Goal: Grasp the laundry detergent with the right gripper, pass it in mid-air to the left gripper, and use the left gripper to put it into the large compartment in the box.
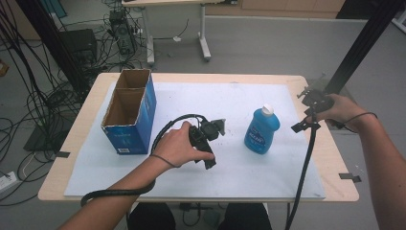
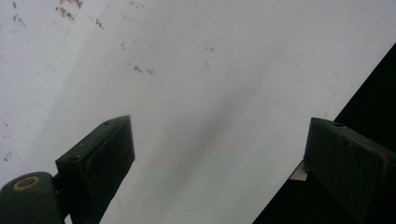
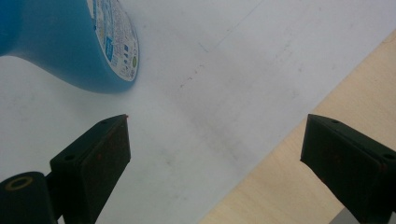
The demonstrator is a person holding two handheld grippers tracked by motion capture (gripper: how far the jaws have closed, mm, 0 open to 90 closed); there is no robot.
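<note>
We saw a blue bottle [image 1: 261, 130] with a white cap, a blue box [image 1: 130, 112] with a plain brown inside, a white sheet [image 1: 249, 98] flecked brown, a pale wooden table [image 1: 330, 158], and black grippers [image 1: 209, 143].

wooden table [image 1: 330, 158]: white sheet [image 1: 230, 96] on top; blue bottle [image 1: 261, 129], cardboard box [image 1: 130, 112] on sheet.

Each black hand-held gripper [image 1: 207, 143] trails a thick black cable, its blocky jaws bearing small screw holes.
</note>
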